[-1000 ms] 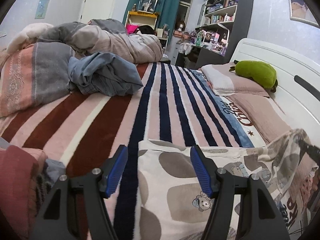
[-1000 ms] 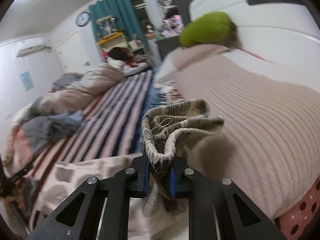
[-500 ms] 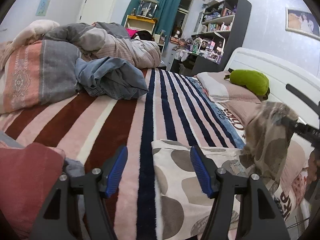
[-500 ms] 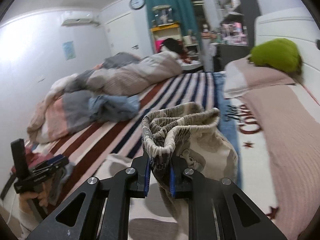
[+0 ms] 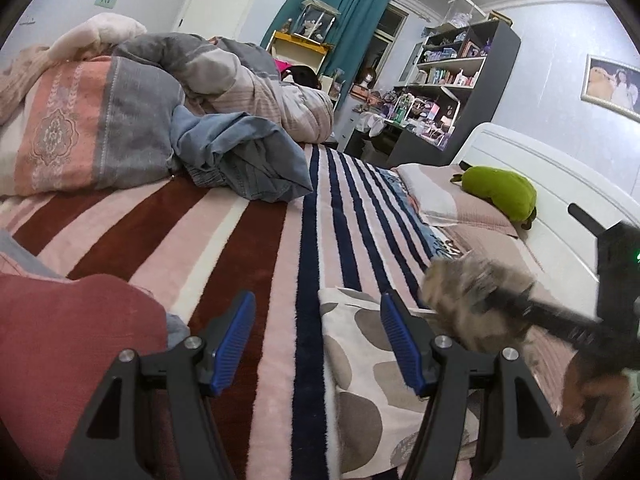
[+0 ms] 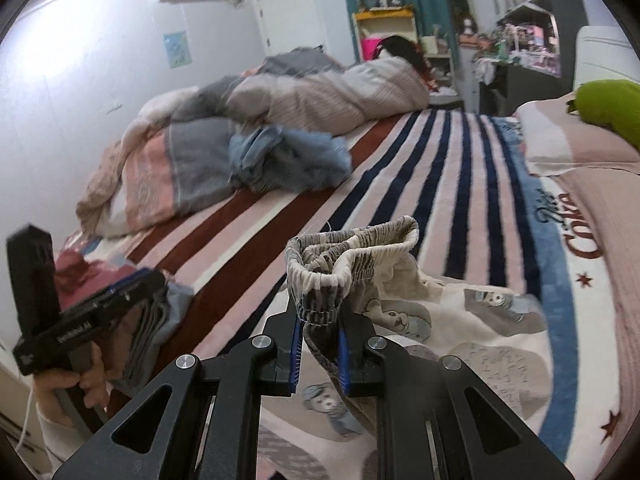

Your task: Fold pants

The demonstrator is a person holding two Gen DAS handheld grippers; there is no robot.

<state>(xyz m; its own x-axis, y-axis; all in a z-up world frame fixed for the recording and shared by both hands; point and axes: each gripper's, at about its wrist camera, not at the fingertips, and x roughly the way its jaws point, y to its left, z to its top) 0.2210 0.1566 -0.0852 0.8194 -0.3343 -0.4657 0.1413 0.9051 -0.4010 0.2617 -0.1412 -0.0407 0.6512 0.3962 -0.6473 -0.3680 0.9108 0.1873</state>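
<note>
The cream pants (image 5: 360,364) with grey blobs and bear prints lie on the striped blanket (image 5: 224,248) at the near edge of the bed. My left gripper (image 5: 318,320) is open above the blanket, its right finger over the pants' left edge, with nothing between the pads. My right gripper (image 6: 318,344) is shut on the ribbed elastic waistband (image 6: 352,256), which it holds bunched and lifted over the rest of the pants (image 6: 488,320). In the left wrist view the right gripper (image 5: 516,308) and the lifted cloth are blurred at the right. A hand (image 6: 80,380) holds the left gripper (image 6: 136,284).
Crumpled blue jeans (image 5: 240,164) and a rolled quilt (image 5: 100,120) lie further up the bed. A green plush (image 5: 500,188) rests on a pillow (image 5: 440,200) by the white headboard (image 5: 560,184). A red garment (image 5: 72,340) lies at the near left. Shelves (image 5: 460,80) stand behind.
My right gripper has swept the raised waistband leftwards from the pillow side, over the pants, toward my left gripper. My left gripper has drifted a little to the left and stays open.
</note>
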